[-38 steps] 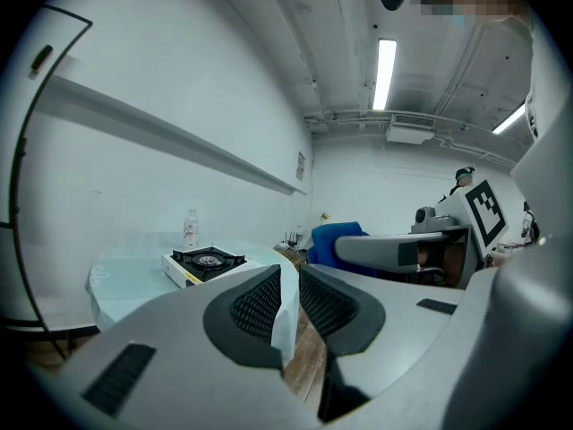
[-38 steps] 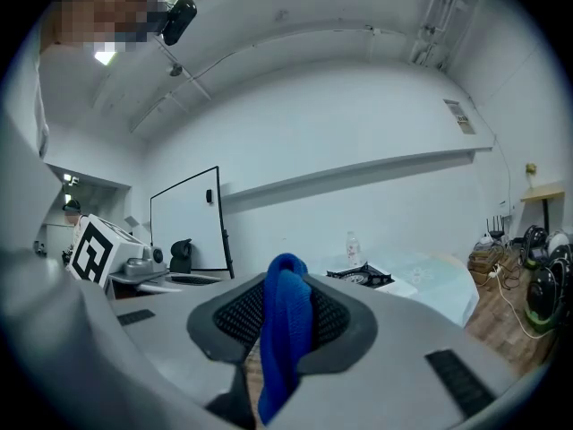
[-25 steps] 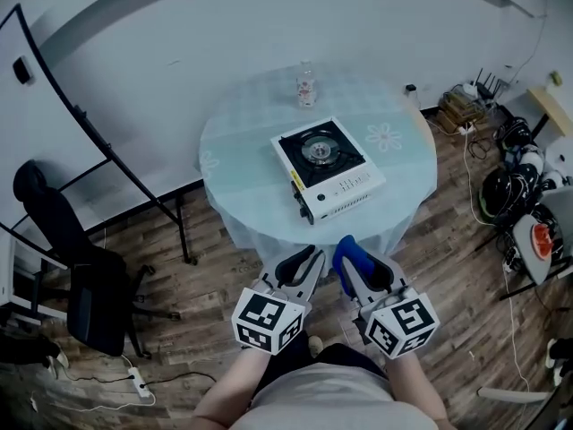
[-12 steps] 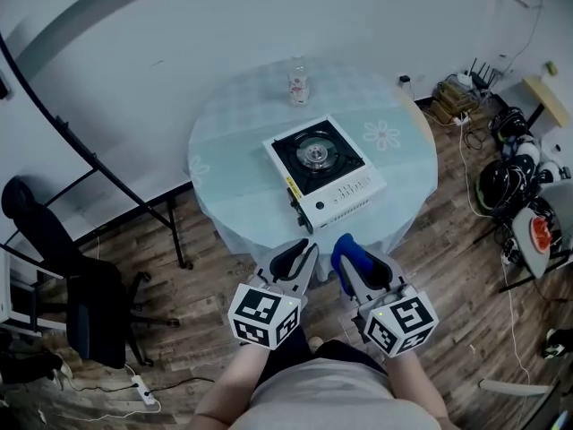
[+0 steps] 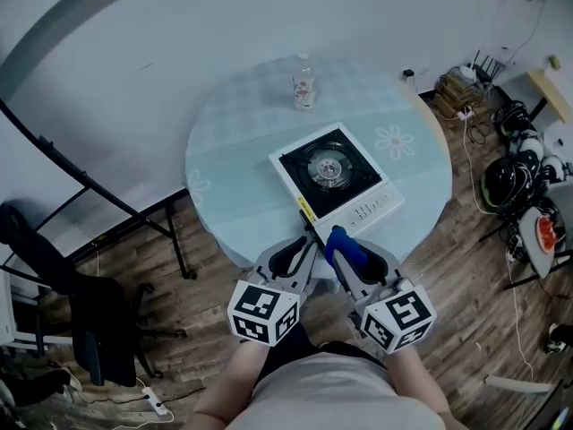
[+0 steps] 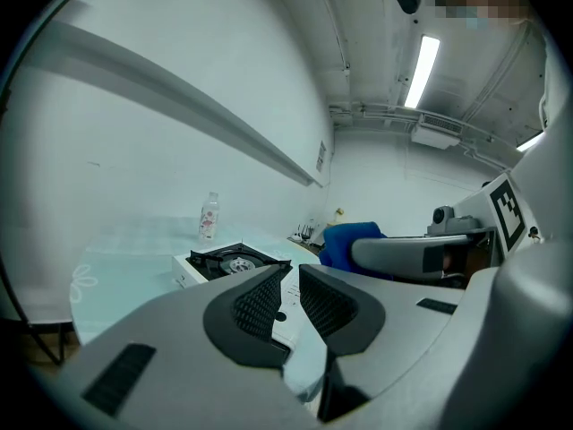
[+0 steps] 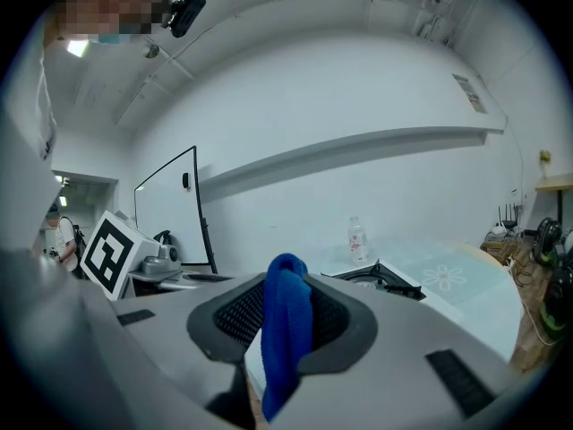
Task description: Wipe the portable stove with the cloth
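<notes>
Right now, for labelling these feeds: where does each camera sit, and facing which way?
Head view: on the person's head, steeply down at table, stove, left gripper, right gripper, torso.
Left gripper view: on the left gripper, along slightly parted, empty jaws toward the stove.
Right gripper view: on the right gripper, jaws shut on the cloth, facing the stove.
Both gripper views share the bottle.

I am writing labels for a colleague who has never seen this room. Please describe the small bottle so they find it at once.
Find the round table with the pale green cover. A white portable stove sits on its near side; the bottle stands upright beyond it, apart, at the far edge. It is the only tall, clear thing there, with a pinkish label.
</notes>
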Action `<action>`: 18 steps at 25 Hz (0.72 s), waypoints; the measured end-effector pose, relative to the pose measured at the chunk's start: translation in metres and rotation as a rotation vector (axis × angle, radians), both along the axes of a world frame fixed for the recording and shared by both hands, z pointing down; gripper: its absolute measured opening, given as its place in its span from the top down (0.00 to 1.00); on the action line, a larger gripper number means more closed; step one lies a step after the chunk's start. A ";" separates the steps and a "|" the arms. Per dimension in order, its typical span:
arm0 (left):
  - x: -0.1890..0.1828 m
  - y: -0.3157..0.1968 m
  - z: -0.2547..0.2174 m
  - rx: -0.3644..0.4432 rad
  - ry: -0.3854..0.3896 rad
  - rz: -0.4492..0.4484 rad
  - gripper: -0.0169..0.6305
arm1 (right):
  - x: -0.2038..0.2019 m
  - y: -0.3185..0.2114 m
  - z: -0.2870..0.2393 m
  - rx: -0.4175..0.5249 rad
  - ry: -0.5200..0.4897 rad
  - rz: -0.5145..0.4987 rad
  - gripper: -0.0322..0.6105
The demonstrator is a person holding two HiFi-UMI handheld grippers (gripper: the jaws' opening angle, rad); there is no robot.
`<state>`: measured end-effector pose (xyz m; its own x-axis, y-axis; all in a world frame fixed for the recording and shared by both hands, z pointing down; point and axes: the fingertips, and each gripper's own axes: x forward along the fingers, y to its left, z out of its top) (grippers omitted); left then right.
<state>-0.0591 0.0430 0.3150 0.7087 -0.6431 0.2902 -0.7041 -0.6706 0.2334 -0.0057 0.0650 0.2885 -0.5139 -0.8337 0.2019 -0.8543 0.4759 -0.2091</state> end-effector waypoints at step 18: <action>-0.034 -0.128 0.019 -0.078 -0.006 0.090 0.85 | -0.042 -0.137 0.015 -0.064 -0.006 0.081 0.79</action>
<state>-0.0926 -0.0851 0.3343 0.7607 -0.5519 0.3415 -0.6433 -0.7112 0.2834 -0.0475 -0.0717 0.3031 -0.4467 -0.8579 0.2537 -0.8881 0.3908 -0.2420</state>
